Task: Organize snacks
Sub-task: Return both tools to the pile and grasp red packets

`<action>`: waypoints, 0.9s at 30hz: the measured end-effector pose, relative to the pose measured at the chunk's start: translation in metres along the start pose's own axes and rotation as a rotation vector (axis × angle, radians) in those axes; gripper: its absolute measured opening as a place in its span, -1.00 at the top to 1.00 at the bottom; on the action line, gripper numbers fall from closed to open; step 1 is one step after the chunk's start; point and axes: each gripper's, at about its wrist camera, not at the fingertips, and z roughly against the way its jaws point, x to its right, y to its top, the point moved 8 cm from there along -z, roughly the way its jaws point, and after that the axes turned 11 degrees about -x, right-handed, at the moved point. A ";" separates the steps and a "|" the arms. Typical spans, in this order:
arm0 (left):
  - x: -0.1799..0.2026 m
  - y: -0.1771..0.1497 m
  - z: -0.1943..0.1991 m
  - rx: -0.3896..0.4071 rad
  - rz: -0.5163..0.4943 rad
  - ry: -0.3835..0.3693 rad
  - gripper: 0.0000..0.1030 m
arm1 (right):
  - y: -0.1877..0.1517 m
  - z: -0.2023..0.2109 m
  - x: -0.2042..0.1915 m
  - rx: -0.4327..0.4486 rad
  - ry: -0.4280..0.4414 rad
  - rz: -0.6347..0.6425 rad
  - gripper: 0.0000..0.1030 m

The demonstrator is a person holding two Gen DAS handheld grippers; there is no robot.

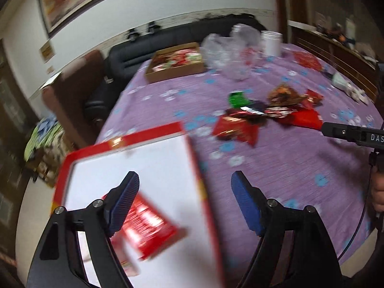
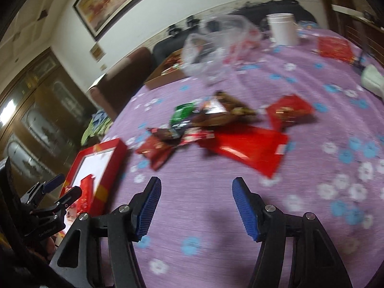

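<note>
Meanwhile both jaws gape; a red packet [image 1: 146, 228] lies in the red box [image 1: 144, 132].

home living room | sofa [image 1: 153, 45] | framed painting [image 2: 108, 0] | wooden cabinet [image 2: 36, 110]

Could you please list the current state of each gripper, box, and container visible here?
left gripper: open, empty, over the red box.
right gripper: open, empty.
red box: open, one red packet inside.
cardboard box: open, holding snacks.
white tub: upright, lidless.
</note>
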 end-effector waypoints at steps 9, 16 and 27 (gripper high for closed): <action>0.056 0.021 -0.037 -0.120 -0.082 -0.097 -0.54 | 0.012 -0.009 0.041 -0.103 -0.111 0.112 -0.26; 0.055 0.026 -0.054 -0.208 -0.019 -0.153 -0.54 | 0.027 -0.045 0.037 -0.194 -0.243 0.349 -0.43; 0.040 0.040 -0.069 -0.258 0.073 -0.148 -0.54 | 0.047 -0.077 0.016 -0.169 -0.233 0.477 -0.16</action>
